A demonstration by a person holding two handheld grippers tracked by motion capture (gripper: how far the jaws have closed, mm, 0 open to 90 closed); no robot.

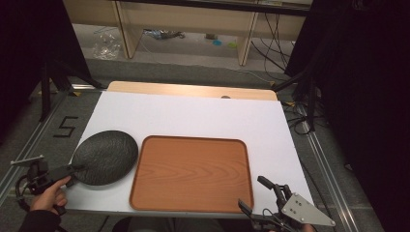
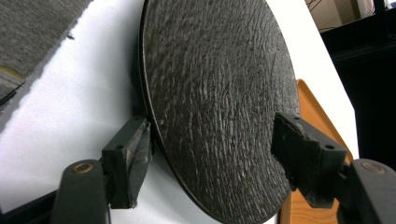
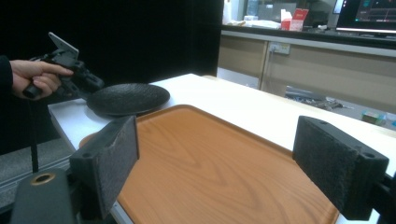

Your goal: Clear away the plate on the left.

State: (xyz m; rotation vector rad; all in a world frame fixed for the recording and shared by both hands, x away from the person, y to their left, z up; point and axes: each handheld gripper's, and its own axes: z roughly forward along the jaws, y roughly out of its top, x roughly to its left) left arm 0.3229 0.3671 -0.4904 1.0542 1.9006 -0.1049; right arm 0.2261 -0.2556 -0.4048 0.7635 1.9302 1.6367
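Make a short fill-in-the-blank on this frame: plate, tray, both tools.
1. The black plate lies on the white table to the ____ of the wooden tray in the high view.
2. The tray's surface is ____.
3. The left tool straddles the rim of the ____.
4. The right tool has its jaws ____.

Missing words: left; empty; plate; open

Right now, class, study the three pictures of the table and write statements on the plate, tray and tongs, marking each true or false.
1. The black plate lies left of the wooden tray. True.
2. The wooden tray holds a cup. False: nothing lies on it.
3. The left tongs reach the black plate's rim. True.
4. The right tongs clamp the tray. False: their jaws stand open, holding nothing.
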